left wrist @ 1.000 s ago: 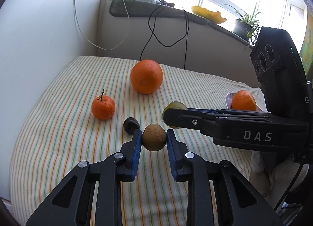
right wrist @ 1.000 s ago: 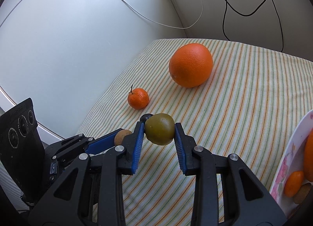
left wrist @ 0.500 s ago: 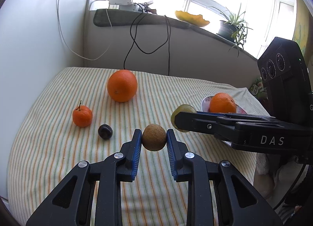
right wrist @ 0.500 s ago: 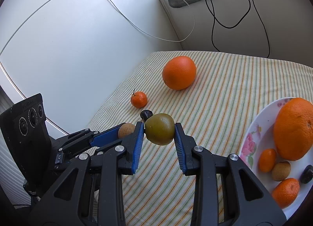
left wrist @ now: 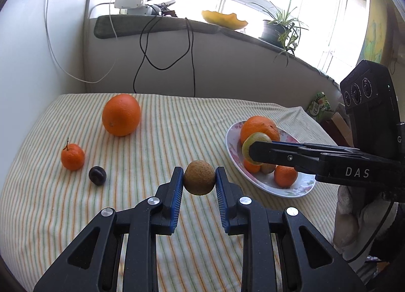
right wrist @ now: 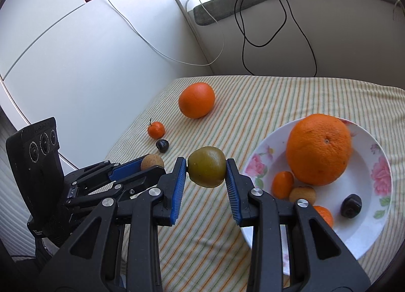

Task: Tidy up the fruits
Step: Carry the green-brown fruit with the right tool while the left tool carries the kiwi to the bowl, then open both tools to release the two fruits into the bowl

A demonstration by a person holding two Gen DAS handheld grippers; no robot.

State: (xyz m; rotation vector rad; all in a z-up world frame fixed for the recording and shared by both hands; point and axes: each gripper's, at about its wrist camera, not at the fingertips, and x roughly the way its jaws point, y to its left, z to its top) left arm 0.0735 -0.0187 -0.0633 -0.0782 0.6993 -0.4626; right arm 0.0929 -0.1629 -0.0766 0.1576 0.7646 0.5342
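Observation:
My left gripper [left wrist: 199, 181] is shut on a small brown round fruit [left wrist: 199, 177], held above the striped cloth. My right gripper [right wrist: 206, 167] is shut on a green-brown fruit [right wrist: 207, 166], just left of the flowered white plate [right wrist: 379, 206]. In the left wrist view that right gripper [left wrist: 249, 151] reaches in from the right, over the plate [left wrist: 234, 140]. The plate holds a big orange [right wrist: 319, 149], small tangerines [right wrist: 282, 183], a brown fruit [right wrist: 302, 194] and a dark plum [right wrist: 350, 205]. On the cloth lie a large orange [left wrist: 121, 114], a tangerine [left wrist: 72, 156] and a dark plum [left wrist: 97, 175].
The striped cloth [left wrist: 164, 140] covers a table set against a white wall on the left and a low wall behind. Cables [left wrist: 152, 46] hang from the sill, where a potted plant [left wrist: 281, 27] and a yellow bowl [left wrist: 224, 17] stand. A gloved hand [left wrist: 354, 226] holds the right gripper.
Both grippers have moved rightward and up with their fruits, away from the loose fruit. The plate has come fully into both views, and the right gripper now stands beside it.

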